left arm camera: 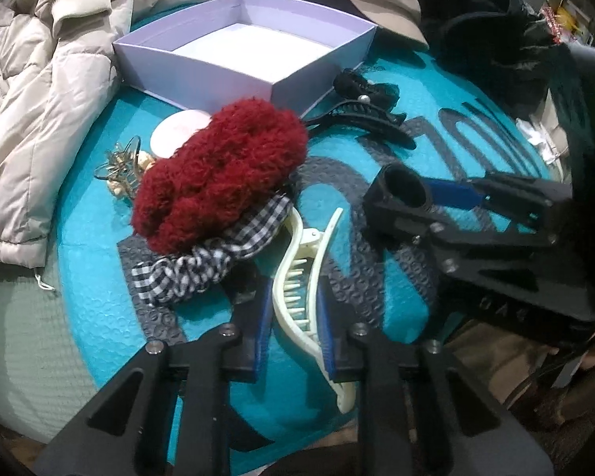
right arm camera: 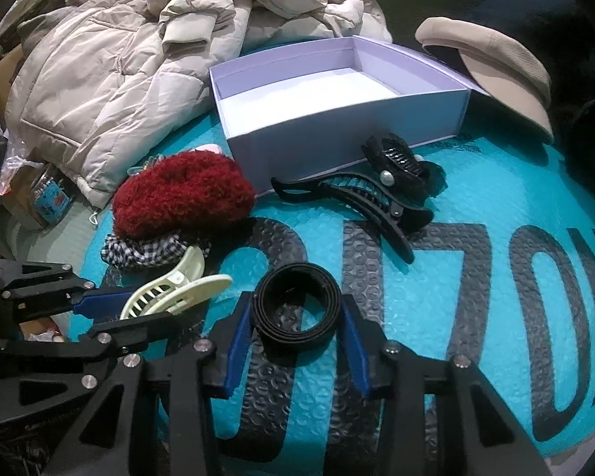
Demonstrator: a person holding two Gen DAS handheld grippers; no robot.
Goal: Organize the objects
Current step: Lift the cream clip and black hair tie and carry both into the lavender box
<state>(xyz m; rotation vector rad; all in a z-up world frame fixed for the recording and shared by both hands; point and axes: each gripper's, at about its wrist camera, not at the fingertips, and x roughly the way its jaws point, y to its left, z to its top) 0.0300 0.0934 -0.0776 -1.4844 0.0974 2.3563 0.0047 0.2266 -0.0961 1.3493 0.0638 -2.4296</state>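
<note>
My left gripper is shut on a cream hair claw clip, its blue pads pressing on both sides of the clip. My right gripper is shut on a coiled black band just above the teal bubble mailer. An open lilac box stands behind, nothing showing inside it. In front of the box lie a red fluffy scrunchie, a checked scrunchie under it, a long black claw clip and a black bow clip with pearls.
A beige puffer jacket is heaped at the left and behind the box. A beige cap lies at the box's right. A gold wire clip and a white round disc sit left of the red scrunchie.
</note>
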